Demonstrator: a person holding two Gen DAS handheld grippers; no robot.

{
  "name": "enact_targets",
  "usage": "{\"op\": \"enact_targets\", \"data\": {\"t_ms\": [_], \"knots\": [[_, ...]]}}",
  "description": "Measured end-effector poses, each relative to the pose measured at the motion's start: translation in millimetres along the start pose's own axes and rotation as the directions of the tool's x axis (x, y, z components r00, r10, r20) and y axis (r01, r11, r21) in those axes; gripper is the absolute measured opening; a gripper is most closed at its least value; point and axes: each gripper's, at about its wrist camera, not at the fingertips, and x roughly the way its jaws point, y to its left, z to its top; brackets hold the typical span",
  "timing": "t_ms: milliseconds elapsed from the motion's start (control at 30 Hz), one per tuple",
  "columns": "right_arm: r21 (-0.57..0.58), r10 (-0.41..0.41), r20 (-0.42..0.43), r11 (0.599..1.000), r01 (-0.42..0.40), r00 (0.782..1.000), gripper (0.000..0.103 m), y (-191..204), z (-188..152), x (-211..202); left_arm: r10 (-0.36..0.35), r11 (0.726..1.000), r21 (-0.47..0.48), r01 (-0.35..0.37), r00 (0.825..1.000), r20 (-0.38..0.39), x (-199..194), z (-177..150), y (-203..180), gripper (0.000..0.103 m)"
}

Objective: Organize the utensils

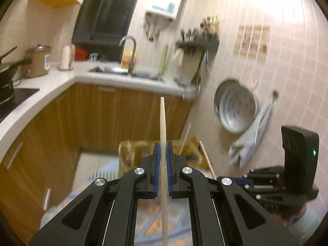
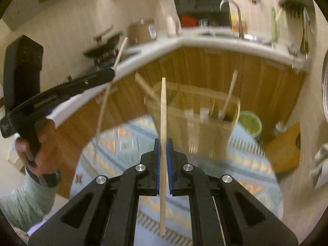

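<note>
My left gripper [image 1: 163,145] is shut on a pale wooden chopstick [image 1: 162,121] that points up and away. My right gripper [image 2: 163,142] is shut on a second wooden chopstick [image 2: 163,110], also pointing up. A wooden slatted utensil holder [image 2: 196,114] stands ahead of the right gripper, blurred, with a wooden-handled utensil [image 2: 230,94] standing in it. In the left wrist view the holder [image 1: 131,149] sits just behind the left fingertips. The left gripper shows at the left of the right wrist view [image 2: 111,72], its chopstick [image 2: 121,51] blurred. The right gripper shows at the lower right of the left wrist view, its chopstick [image 1: 207,160] sticking up.
An L-shaped white counter [image 1: 61,82] with wooden cabinets [image 1: 114,114] holds a sink with a tap [image 1: 131,55], a kettle [image 1: 66,56], a rice cooker [image 1: 39,61] and a wok [image 1: 8,67]. A metal basin [image 1: 235,108] and a cloth [image 1: 252,135] hang on the tiled wall. A patterned rug [image 2: 235,164] and a green bin [image 2: 250,123] are on the floor.
</note>
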Motion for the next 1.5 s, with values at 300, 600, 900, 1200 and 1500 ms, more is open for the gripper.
{"op": "enact_targets", "data": {"t_ms": [300,600,900,1200,1500], "knots": [[0.028,-0.117,0.315,0.993,0.114,0.942,0.004,-28.0,55.5,-23.1,0.123,0.991,0.005,-0.131,0.944,0.306,32.1,29.6,-7.1,0.004],[0.098,-0.232,0.463,0.973,0.211,0.856,0.004,-66.2,69.8,5.5,0.225,0.97,-0.011,-0.243,0.879,0.421,59.5,27.0,-4.3,0.004],[0.126,-0.303,0.494,0.952,0.278,0.815,0.004,-80.3,45.7,51.6,0.292,0.941,0.025,-0.337,0.847,0.445,83.4,8.6,-0.7,0.004],[0.111,-0.333,0.513,0.94,0.323,0.791,0.004,-76.5,25.2,70.2,0.341,0.918,0.016,-0.396,0.809,0.478,91.4,-10.7,-2.2,0.004],[0.091,-0.269,0.457,0.962,0.256,0.848,0.054,-74.2,-2.0,40.3,0.258,0.954,0.02,-0.299,0.852,0.455,50.9,-14.8,0.4,0.044]]}}
